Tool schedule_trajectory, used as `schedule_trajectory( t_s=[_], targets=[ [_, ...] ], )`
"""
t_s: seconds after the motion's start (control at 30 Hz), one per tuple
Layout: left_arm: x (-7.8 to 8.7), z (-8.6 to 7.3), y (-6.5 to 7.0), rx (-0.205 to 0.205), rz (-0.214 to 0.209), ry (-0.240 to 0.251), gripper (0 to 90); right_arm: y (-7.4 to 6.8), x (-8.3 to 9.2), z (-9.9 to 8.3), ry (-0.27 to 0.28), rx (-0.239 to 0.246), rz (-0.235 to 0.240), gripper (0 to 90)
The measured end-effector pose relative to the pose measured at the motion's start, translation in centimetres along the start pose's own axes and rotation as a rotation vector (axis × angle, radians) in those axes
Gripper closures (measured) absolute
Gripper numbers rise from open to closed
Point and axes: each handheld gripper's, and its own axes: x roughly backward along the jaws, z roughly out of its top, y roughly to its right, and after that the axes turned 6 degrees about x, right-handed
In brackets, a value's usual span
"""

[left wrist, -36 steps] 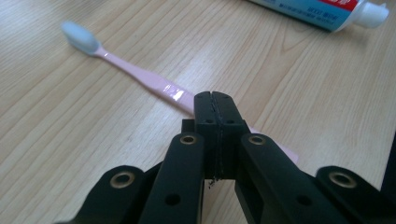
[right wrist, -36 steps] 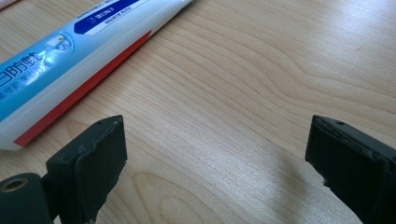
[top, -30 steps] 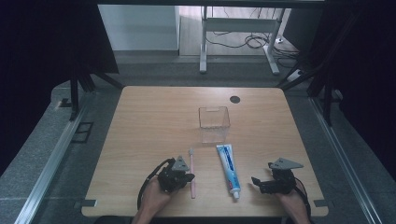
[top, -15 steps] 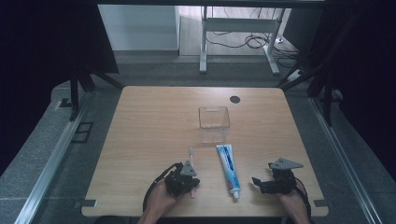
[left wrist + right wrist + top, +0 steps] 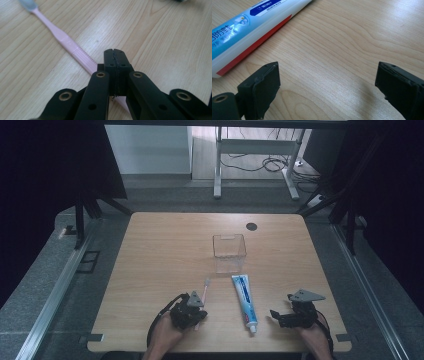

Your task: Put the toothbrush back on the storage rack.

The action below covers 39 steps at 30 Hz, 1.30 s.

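Observation:
A pink toothbrush (image 5: pixel 205 289) lies on the wooden table (image 5: pixel 160 260) near the front edge, its bristle head pointing away from me. My left gripper (image 5: pixel 194 306) sits over its handle. In the left gripper view the jaws are pressed flat together (image 5: pixel 115 53), and the toothbrush (image 5: pixel 62 37) passes underneath them, not between the pads. A blue and white toothpaste tube (image 5: pixel 245 301) lies to the right of the brush, cap toward me. My right gripper (image 5: pixel 274 314) rests right of the tube with its jaws wide apart (image 5: pixel 328 72) and bare wood between them; the toothpaste tube (image 5: pixel 244 27) lies just beyond its left pad.
A small clear plastic box (image 5: pixel 229 252) stands in the middle of the table, beyond the brush and tube. A round cable hole (image 5: pixel 251 226) sits near the far edge. Dark curtains and metal rails flank the table.
My left hand has shifted a little to the right, bringing its shut gripper over the toothbrush handle. The right hand has stayed where it was.

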Motion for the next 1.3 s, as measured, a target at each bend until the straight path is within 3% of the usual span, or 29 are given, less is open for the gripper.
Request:
schedule_trajectory(
  t_s=[0.63, 0.97, 1.3],
  targets=[
    [1.4, -1.0, -1.9, 0.02, 0.07, -0.032, 89.3, 0.0, -0.1, 0.0, -0.005, -0.002, 0.012, 5.4],
    [2.0, -1.4, -3.2, 0.051, 0.069, -0.022, 89.3, 0.0, -0.2, 0.0, -0.014, -0.007, 0.017, 6.0],
    [2.6, -1.2, -3.3, 0.056, 0.058, -0.011, 85.7, 0.0, -0.1, -0.1, -0.019, -0.014, 0.011, 6.1]
  ],
)
